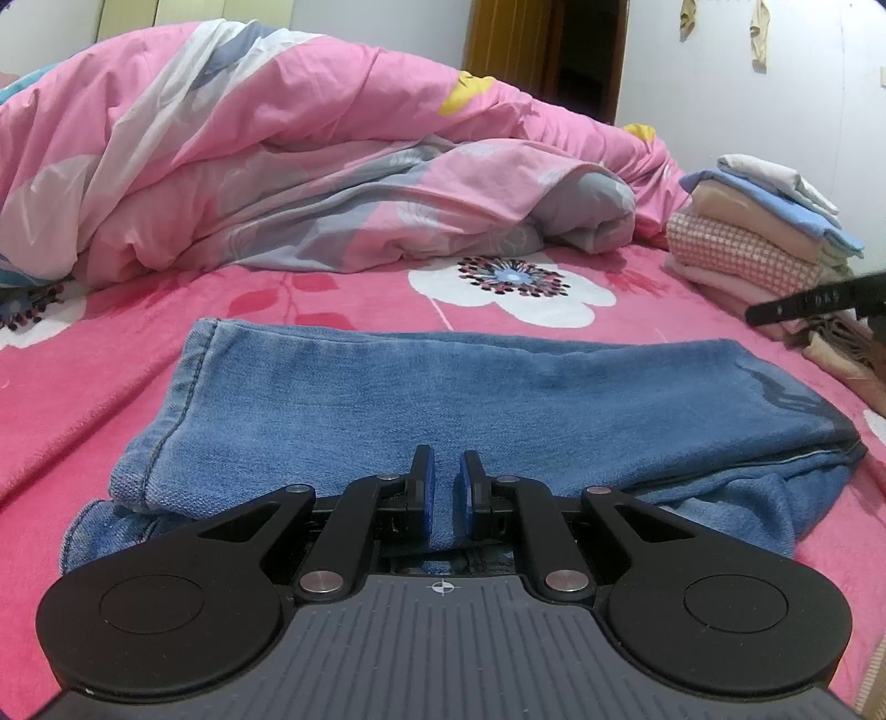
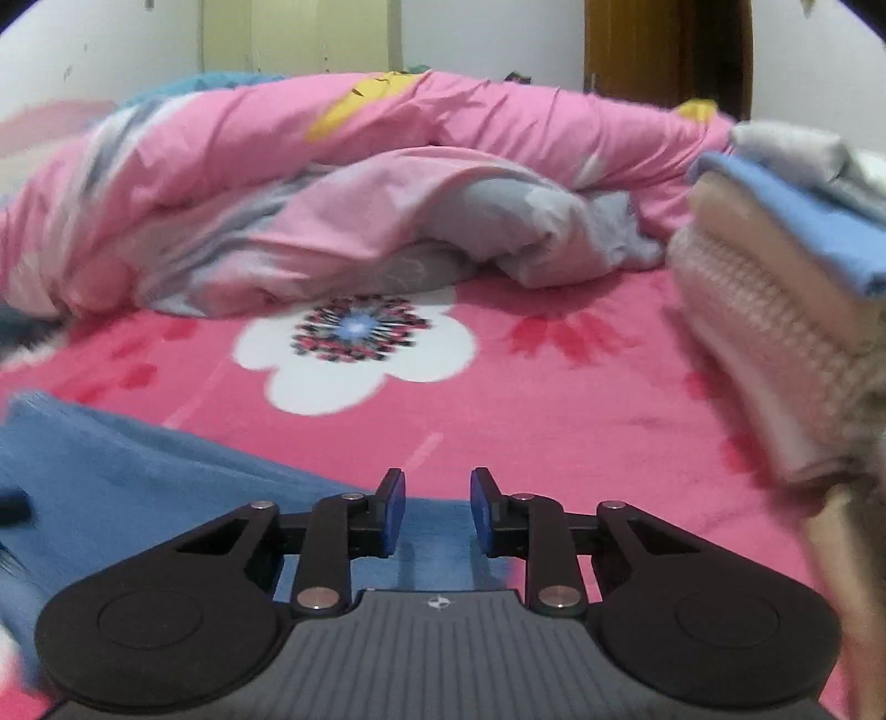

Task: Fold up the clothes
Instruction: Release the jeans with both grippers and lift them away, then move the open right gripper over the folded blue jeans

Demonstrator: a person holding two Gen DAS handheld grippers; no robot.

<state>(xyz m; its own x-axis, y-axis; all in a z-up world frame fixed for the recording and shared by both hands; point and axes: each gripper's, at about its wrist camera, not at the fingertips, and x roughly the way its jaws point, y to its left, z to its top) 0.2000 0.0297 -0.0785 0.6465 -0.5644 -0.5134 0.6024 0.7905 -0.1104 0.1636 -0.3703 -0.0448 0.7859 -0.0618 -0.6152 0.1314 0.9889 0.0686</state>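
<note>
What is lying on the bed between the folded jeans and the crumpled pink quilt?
Only bare pink bedsheet with its white flower print lies between the jeans and the quilt. The left wrist view shows it.

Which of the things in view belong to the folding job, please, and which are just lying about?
Part of the job:
- jeans
- stack of folded clothes
- left claw
- right claw

Just lying about:
- pink duvet
- flowered bedsheet
- wooden door

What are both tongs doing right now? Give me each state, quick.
Left tongs: shut, pinching a fold of the jeans.
Right tongs: open, nothing gripped, over the jeans' edge on the bedspread.
</note>
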